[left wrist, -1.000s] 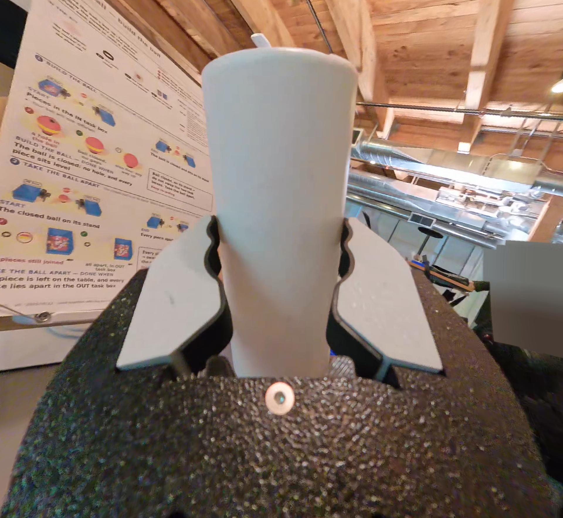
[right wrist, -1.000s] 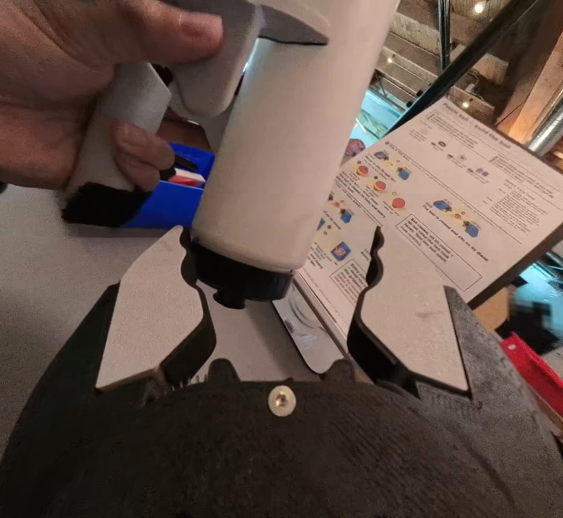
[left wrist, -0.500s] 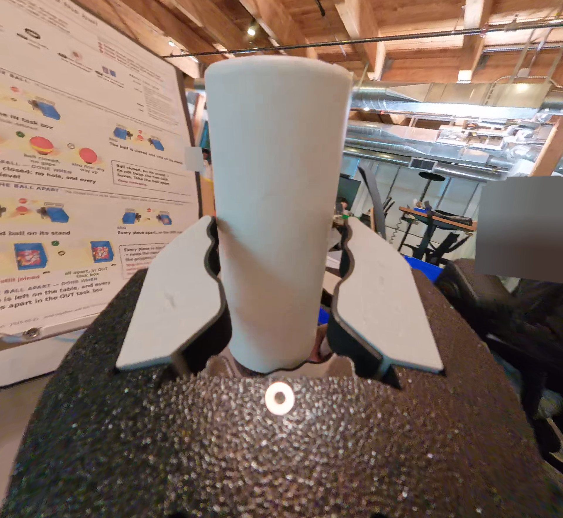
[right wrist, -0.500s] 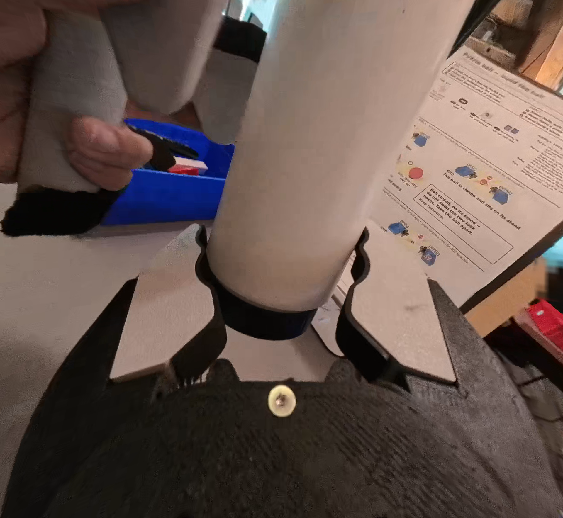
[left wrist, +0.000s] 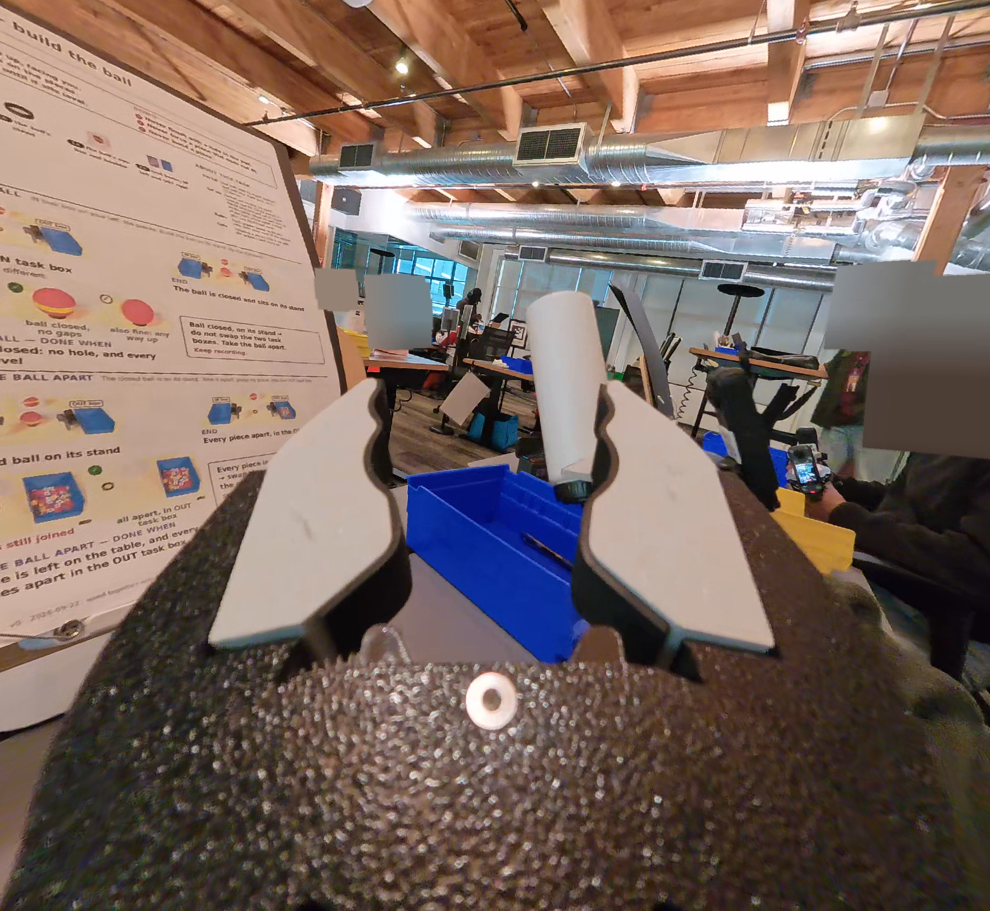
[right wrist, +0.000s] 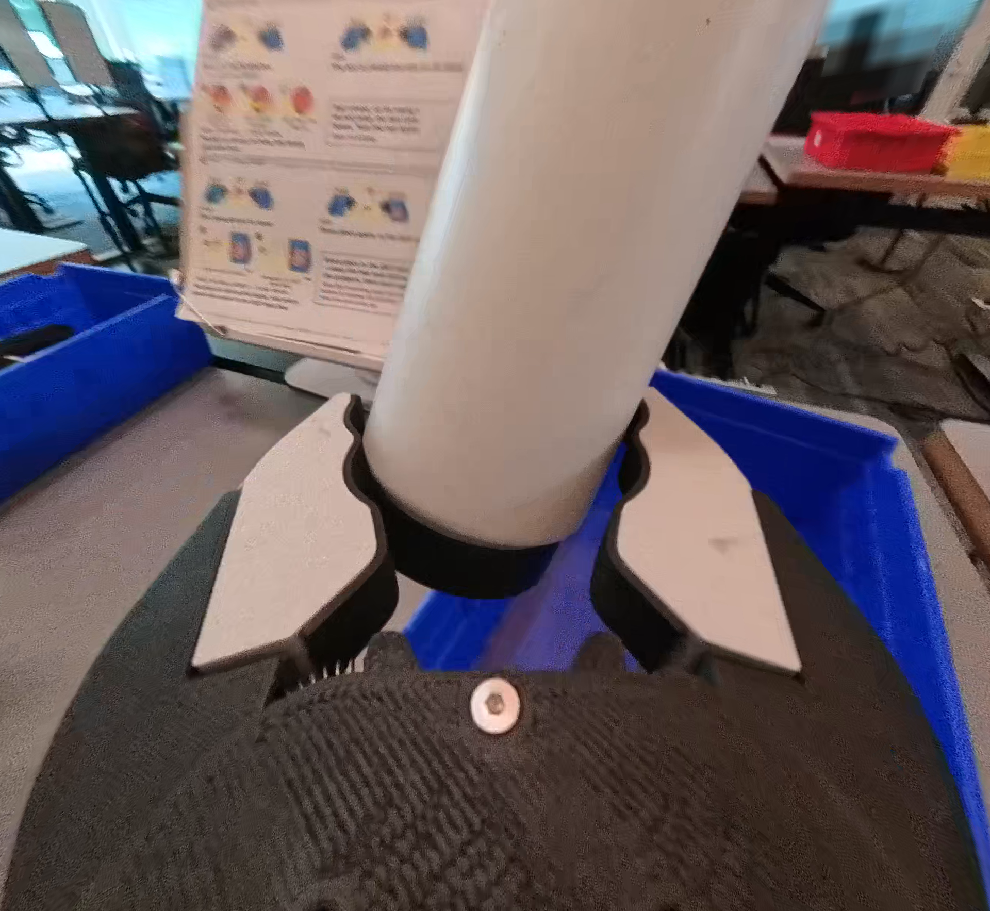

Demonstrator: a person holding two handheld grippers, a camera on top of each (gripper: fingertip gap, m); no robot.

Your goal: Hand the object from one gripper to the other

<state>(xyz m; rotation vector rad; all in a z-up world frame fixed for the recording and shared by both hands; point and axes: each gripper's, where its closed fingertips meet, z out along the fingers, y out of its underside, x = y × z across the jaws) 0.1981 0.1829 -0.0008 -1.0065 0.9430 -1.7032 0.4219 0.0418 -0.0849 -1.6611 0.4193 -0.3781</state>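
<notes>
The object is a white bottle (right wrist: 589,215) with a black cap (right wrist: 466,564). My right gripper (right wrist: 495,419) is shut on it just above the cap, and the bottle leans up and to the right. In the left wrist view the bottle (left wrist: 562,382) stands farther off, cap down, above a blue bin (left wrist: 482,526). My left gripper (left wrist: 493,403) is open and empty, clear of the bottle. The left gripper's right finger (left wrist: 659,521) hides the bottle's lower right side and most of the right gripper.
An instruction board (left wrist: 134,349) stands at the left, also seen in the right wrist view (right wrist: 321,135). A blue bin (right wrist: 803,483) lies under the right gripper and another blue bin (right wrist: 80,339) at its left. A red bin (right wrist: 878,141) sits on a far table. A person's dark sleeve (left wrist: 900,526) is at the right.
The left gripper opened, let go of the bottle and drew back. The right gripper closed on the bottle near its cap and now holds it alone over the blue bin.
</notes>
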